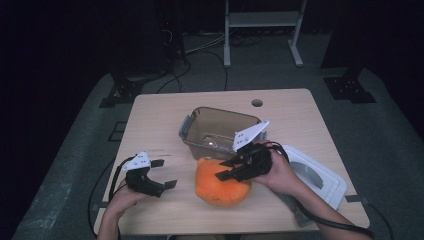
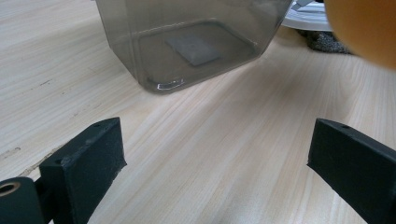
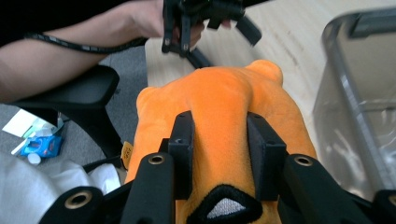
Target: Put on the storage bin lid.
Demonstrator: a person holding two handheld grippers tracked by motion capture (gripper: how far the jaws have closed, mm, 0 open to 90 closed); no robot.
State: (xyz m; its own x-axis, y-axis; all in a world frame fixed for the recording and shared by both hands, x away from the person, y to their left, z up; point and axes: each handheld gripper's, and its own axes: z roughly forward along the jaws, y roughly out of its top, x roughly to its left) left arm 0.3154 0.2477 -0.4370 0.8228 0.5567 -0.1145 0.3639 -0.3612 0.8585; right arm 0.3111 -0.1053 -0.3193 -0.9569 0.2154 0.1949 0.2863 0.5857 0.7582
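The rounded orange plush toy lies at the near edge of the pale wooden surface, just in front of the clear smoky plastic box. The right tool pinches a fold of its fabric between both jaws, and the fabric bulges around the pads, so the toy looks soft, light and squashy. A deep bite into a thick fold should hold best. The left tool hovers open and empty, apart from the toy.
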